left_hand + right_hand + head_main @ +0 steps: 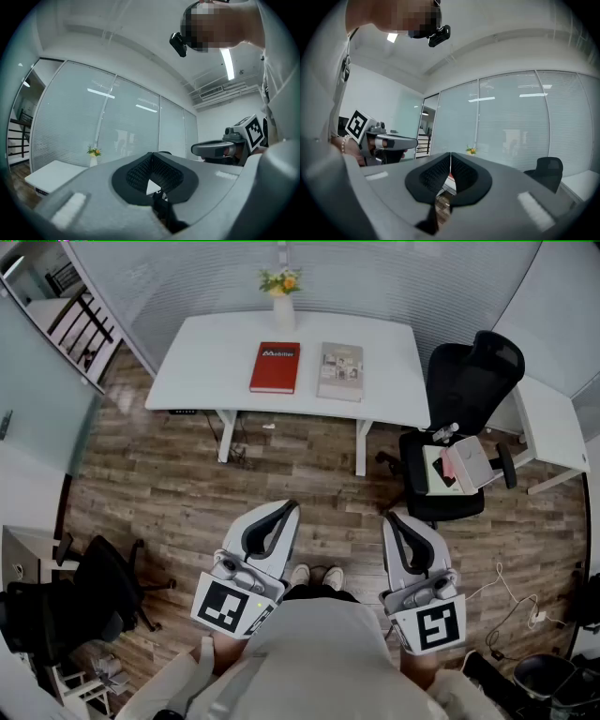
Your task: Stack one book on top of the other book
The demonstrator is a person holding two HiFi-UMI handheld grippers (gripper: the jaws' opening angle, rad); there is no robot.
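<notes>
A red book [275,367] and a grey-beige book [340,370] lie side by side on the white table [197,357], the red one on the left. Both grippers are held level, close to the person's body and far short of the table. My left gripper [288,509] is shut with nothing in it; its tips meet in the left gripper view [151,154]. My right gripper [391,518] is shut and empty too, its tips closed in the right gripper view [450,154]. A sliver of the red book [449,176] shows through the right jaws.
A vase of flowers [282,294] stands at the table's far edge. A black office chair [461,427] with items on its seat is to the right, beside another white table [553,432]. A dark chair [94,592] sits at the left. Cables [516,610] lie on the wood floor.
</notes>
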